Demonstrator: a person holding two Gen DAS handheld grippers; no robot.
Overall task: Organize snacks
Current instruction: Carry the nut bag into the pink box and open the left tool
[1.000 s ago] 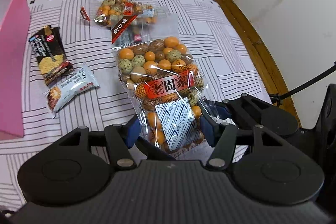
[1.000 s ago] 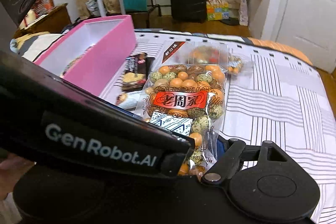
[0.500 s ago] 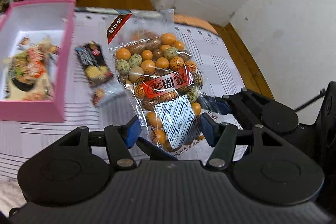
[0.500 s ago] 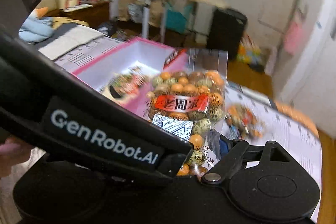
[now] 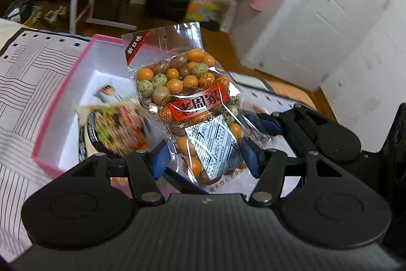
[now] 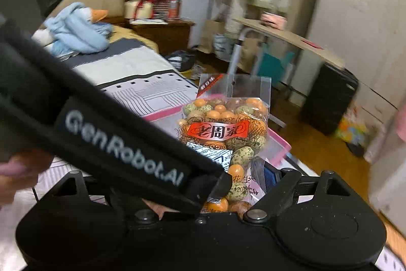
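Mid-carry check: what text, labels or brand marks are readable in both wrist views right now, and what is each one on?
"老周家": red banner label on the clear nut bag.
"新口味": dark red corner strip at the bag's top.
"GenRobot.AI": black body of the left tool, seen from the right wrist.
"花生": bag's lower edge, partly hidden.
White nutrition panel: too small to read.
Packet in the pink box: blurred, unreadable.

One nut bag (image 5: 187,103), one pink box (image 5: 63,103), one packet (image 5: 114,126) inside, two tools.
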